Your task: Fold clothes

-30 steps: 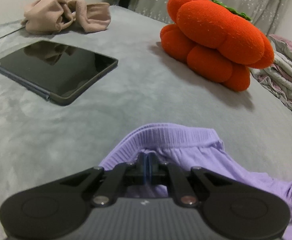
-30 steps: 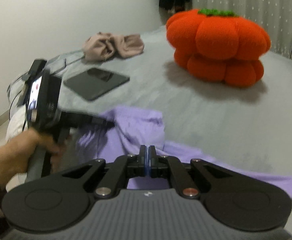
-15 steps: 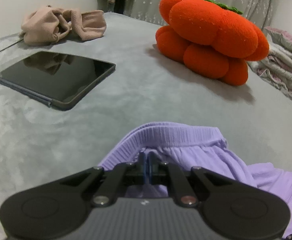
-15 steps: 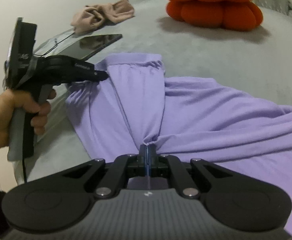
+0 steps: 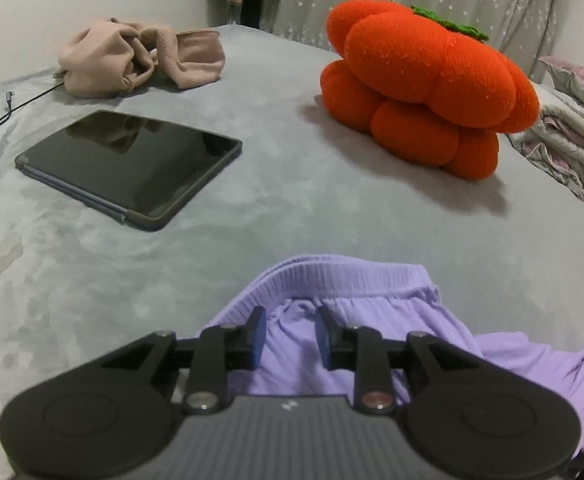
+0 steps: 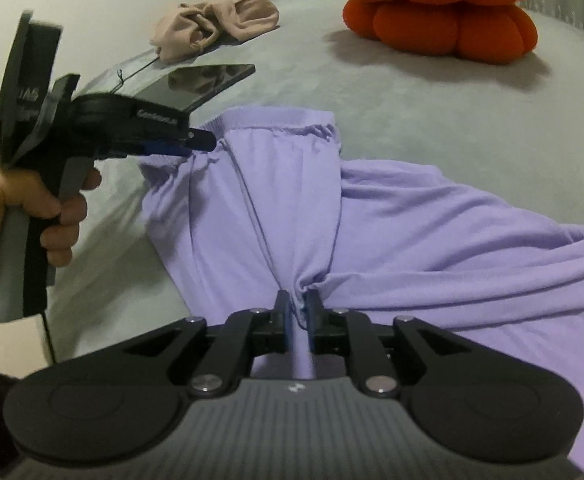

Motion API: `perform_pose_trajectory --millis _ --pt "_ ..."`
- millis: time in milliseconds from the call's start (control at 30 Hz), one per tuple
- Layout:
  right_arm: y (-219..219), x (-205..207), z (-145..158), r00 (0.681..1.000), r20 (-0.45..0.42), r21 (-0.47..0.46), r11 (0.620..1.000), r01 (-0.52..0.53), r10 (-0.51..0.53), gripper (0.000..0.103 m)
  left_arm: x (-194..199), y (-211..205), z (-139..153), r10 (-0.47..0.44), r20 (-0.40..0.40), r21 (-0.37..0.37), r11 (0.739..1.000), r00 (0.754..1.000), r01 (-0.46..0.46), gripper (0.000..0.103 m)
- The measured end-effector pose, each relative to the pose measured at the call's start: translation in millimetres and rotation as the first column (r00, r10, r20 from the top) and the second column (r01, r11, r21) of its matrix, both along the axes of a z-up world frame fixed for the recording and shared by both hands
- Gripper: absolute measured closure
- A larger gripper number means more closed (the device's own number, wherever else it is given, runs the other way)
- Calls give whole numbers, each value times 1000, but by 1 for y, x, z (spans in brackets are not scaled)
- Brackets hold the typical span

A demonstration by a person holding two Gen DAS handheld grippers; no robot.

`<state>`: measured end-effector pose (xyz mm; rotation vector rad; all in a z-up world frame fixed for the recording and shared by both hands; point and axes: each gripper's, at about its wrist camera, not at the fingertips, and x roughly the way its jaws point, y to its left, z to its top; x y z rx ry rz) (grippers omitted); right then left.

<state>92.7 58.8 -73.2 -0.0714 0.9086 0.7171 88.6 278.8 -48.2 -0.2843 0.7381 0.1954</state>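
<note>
Purple pants [image 6: 292,208] lie flat on the grey suede-like bed cover [image 5: 292,208] — ribbed waistband toward the tablet [image 5: 132,164], legs running off right. Soft jersey, bunched. Left gripper [image 5: 290,334] opening, cloth loose between the jaws. Right gripper [image 6: 297,314] opening too — a pinched fold sits between.

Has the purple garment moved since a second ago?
Yes. In the right wrist view the purple garment now lies spread flat on the grey bedcover, below the tablet; earlier it hung bunched above the bed.
</note>
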Motion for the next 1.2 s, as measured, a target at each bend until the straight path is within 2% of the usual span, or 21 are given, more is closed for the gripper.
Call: perform_pose_trajectory --millis 33,100,200,367,600,767,967,1000,1033,1067,1200 --pt "-2 1 3 1000 -5 10 1000 1 -1 73 -1 1 0 -1 0 -5 1000 1000 1 76" --pt "-5 3 10 1000 -7 36 999 2 -1 62 -4 3 0 -8 2 -22 1000 1000 8 76" --pt "-9 10 19 1000 16 69 998 8 -9 62 -4 3 -1 -29 6 -26 999 1000 29 76" --pt "-11 38 23 997 27 122 990 74 -78 62 -4 7 -4 -40 1 -33 999 999 40 77" --pt "4 81 8 995 -4 154 983 103 -104 62 -3 24 -4 -71 64 -166 983 995 81 83" --pt "18 105 -5 994 -16 157 981 111 -110 62 4 40 -13 -48 63 -251 966 997 63 86" --pt "34 116 -14 996 -2 203 975 91 -93 60 8 52 -24 -16 51 -312 950 999 31 88" --pt "38 116 -15 996 4 209 974 85 -87 65 8 53 -26 -13 50 -315 949 999 28 89" --pt "41 116 -15 996 7 211 974 80 -83 81 8 54 -28 -11 49 -318 948 999 26 89" --pt "44 116 -15 997 4 210 975 76 -78 91 8 55 -29 -10 48 -320 947 999 24 90" --pt "48 110 -8 997 18 225 972 72 -78 95 8 59 -32 -8 50 -337 941 999 25 90"
